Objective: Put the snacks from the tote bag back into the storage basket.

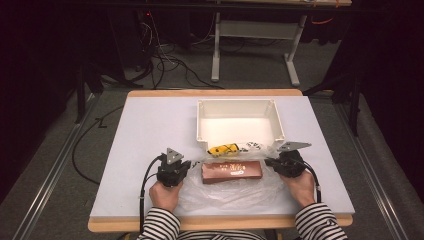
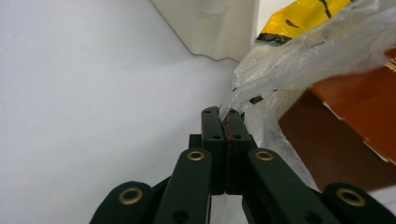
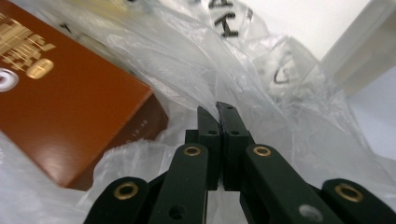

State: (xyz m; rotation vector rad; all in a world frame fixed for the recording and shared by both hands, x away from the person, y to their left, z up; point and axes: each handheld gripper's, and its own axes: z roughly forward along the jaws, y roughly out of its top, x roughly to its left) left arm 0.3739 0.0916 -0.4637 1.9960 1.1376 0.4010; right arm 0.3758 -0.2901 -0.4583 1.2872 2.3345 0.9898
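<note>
A clear plastic bag [image 1: 225, 196] lies on the white table [image 1: 145, 140] near its front edge. Inside it are a brown carton with gold print [image 1: 232, 172] and a yellow-and-black packet [image 1: 223, 149]. My left gripper [image 1: 191, 164] is at the bag's left edge. In the left gripper view, this gripper [image 2: 225, 113] is shut, with the bag's film [image 2: 303, 60] running into its tips beside the carton [image 2: 355, 126]. My right gripper [image 1: 268, 161] is at the bag's right edge. In the right gripper view, this gripper [image 3: 218, 109] is shut in the crumpled film [image 3: 261, 70], right of the carton [image 3: 70, 93].
An open white bin [image 1: 239, 102] stands just behind the bag at the table's middle back, and its wall [image 2: 210, 28] is close ahead of the left gripper. Bare tabletop extends to the left and right. Cables and desk legs are on the floor beyond.
</note>
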